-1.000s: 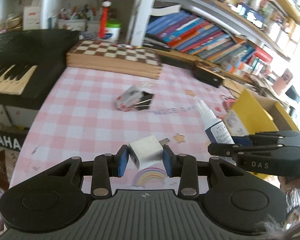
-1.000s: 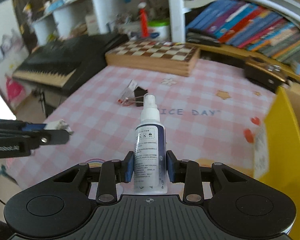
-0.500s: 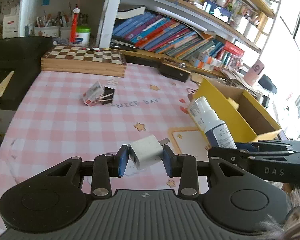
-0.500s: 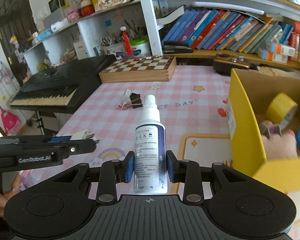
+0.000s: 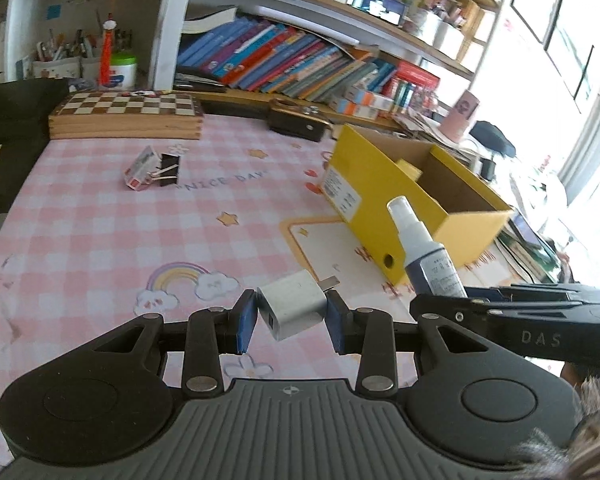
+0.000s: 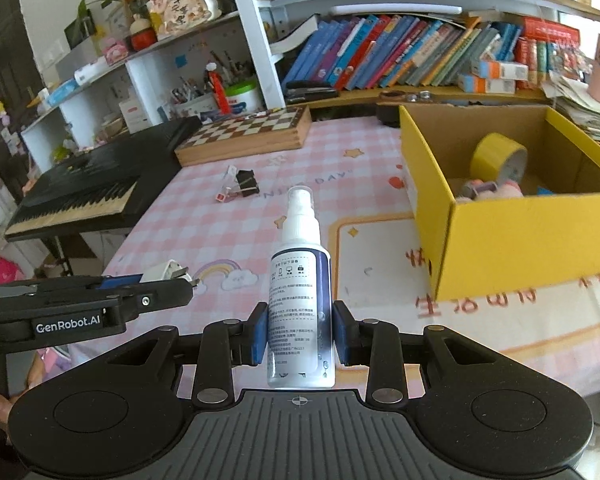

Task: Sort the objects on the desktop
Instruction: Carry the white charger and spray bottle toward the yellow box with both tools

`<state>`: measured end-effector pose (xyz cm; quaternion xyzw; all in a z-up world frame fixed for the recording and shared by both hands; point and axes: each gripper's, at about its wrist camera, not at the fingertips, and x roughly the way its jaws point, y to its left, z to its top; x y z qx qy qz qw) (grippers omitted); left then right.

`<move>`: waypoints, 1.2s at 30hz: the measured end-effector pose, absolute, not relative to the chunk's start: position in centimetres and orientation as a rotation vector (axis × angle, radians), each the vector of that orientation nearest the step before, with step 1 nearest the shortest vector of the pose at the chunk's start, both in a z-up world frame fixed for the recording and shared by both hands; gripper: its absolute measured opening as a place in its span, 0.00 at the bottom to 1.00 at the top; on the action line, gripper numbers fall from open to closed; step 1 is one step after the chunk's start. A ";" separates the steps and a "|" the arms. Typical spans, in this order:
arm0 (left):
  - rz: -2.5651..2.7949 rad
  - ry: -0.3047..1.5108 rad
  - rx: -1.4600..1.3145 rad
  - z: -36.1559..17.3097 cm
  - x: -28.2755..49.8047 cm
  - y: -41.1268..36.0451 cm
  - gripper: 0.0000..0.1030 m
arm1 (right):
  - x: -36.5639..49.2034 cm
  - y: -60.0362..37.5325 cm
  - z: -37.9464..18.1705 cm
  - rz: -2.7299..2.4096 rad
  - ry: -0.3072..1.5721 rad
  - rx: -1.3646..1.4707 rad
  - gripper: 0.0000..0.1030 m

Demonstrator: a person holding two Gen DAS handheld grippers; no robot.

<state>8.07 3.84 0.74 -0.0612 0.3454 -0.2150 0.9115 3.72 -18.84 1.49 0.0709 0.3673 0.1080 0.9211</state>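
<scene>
The white charger block (image 5: 293, 306), boxy and matte with metal prongs, sits clamped in the left gripper (image 5: 292, 322) above the pink checked tablecloth (image 5: 100, 216); the glossy cylindrical spray bottle (image 6: 301, 312) is pinched upright in the right gripper (image 6: 300, 336). Both have swung closer to the yellow cardboard box (image 6: 512, 236) than a second ago. Farther off lies a black binder clip (image 5: 166, 170).

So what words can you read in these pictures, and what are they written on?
"GenRobot.AI": side of the left tongs.
"DAS": side of the right tongs.
"NICE DAY": pink checked tablecloth, partly blurred.
Red characters along the tablecloth edge by the yellow box: too blurred to read.
Spray bottle label: too small.
Label on the box: too small.
Book spines: too small.
</scene>
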 end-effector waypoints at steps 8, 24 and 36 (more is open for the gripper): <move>-0.505 0.696 -0.107 1.3 5.0 3.1 0.33 | 0.3 -19.7 2.2 0.147 0.726 0.164 0.32; -0.668 0.661 -0.039 1.9 1.2 -0.4 0.33 | -5.1 -22.3 2.2 0.009 0.721 0.228 0.32; -0.741 0.653 -0.009 2.2 0.3 -2.6 0.33 | -7.2 -23.9 2.1 -0.050 0.717 0.255 0.32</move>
